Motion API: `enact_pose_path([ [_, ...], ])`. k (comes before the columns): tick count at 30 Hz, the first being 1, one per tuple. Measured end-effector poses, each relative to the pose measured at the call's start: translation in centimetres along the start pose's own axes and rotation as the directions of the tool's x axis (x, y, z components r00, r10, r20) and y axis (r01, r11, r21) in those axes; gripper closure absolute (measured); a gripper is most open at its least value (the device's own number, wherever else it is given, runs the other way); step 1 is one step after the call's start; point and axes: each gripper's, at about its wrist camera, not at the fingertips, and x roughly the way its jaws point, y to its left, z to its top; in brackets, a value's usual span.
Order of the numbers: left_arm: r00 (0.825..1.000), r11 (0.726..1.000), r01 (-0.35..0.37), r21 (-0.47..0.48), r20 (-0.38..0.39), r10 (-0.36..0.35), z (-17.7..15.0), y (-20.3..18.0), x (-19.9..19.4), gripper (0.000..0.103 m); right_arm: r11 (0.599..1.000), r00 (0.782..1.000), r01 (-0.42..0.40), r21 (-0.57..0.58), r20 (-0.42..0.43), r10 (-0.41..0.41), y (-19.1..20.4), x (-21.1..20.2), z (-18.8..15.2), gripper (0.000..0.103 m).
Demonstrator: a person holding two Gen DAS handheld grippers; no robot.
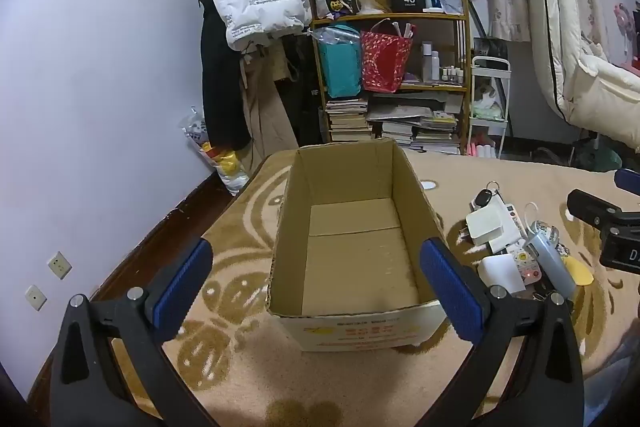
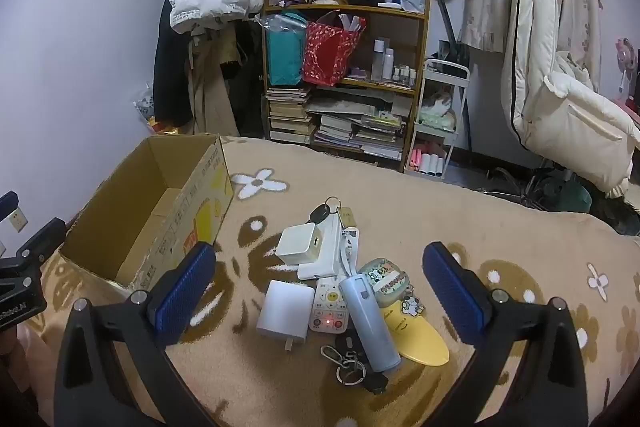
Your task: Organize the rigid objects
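An open, empty cardboard box (image 1: 352,251) (image 2: 152,211) stands on a flower-patterned beige blanket. My left gripper (image 1: 316,287) hangs open above its near end, nothing between the blue pads. Right of the box lies a pile of small items: two white chargers (image 2: 285,311) (image 2: 298,243), a white remote (image 2: 330,303), a pale blue cylinder (image 2: 370,321), a yellow flat piece (image 2: 420,341), a round patterned case (image 2: 382,279), a car key (image 2: 319,213) and a key ring (image 2: 348,363). My right gripper (image 2: 320,291) hovers open over this pile, touching nothing.
A crowded wooden shelf (image 2: 344,75) with books, bags and bottles stands behind the bed. Beside it are a white cart (image 2: 440,115) and hanging coats (image 2: 208,7). A white padded chair (image 2: 560,87) stands at right. The blanket's left edge drops to dark floor (image 1: 152,247).
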Motion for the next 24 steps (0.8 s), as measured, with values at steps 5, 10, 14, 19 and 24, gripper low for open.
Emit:
enact_pose_path([
  [5,1.0,1.0,-0.014,0.018,0.007,0.014,0.2,-0.8,-0.6,0.001,1.0,1.0,0.0,-0.004,0.005,0.0,0.0,0.0,0.0,0.0],
  [10,1.0,1.0,-0.016,0.018,0.011,0.016,0.2,-1.1,-0.8,0.001,1.0,1.0,-0.001,0.002,0.001,0.001,-0.2,0.1,0.0,0.0],
  [14,1.0,1.0,-0.004,0.017,0.005,0.004,0.0,-0.7,-0.2,0.001,1.0,1.0,-0.001,0.002,0.001,0.001,-0.1,0.0,0.0,0.0],
  [19,1.0,1.0,-0.001,0.014,0.006,0.001,-0.1,-0.6,-0.1,0.001,1.0,1.0,-0.001,0.001,0.0,0.001,0.0,0.0,0.0,0.0],
  [24,1.0,1.0,-0.001,0.013,0.005,0.001,-0.1,-0.5,-0.1,0.001,1.0,1.0,-0.001,0.001,-0.001,0.001,0.0,0.0,0.0,0.0],
])
